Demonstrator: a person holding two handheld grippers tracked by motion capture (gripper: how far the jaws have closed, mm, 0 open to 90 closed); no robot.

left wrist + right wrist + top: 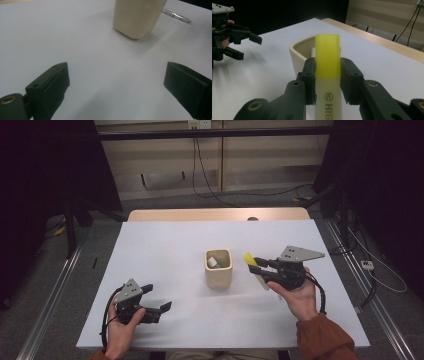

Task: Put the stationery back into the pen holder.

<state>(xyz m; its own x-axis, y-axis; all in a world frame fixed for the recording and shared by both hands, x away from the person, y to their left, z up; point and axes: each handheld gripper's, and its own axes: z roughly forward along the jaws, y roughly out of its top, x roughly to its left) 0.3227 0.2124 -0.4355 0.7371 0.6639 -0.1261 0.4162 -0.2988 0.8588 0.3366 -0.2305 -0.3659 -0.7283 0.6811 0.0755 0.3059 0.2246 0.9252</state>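
1. The right gripper (pixel 327 75) clamps a yellow highlighter (pixel 327 62), held above the table (pixel 165 250) just beside the cup (pixel 218 268).
2. One item already sits in the cup; the highlighter is not yet dropped in.
3. The left gripper (pixel 115 85) rests with jaws apart, empty.

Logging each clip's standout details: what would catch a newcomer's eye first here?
The yellow-capped highlighter, clamped in the right gripper just right of the beige cup at the table's middle. The left gripper rests open near the front left, with nothing between its jaws.
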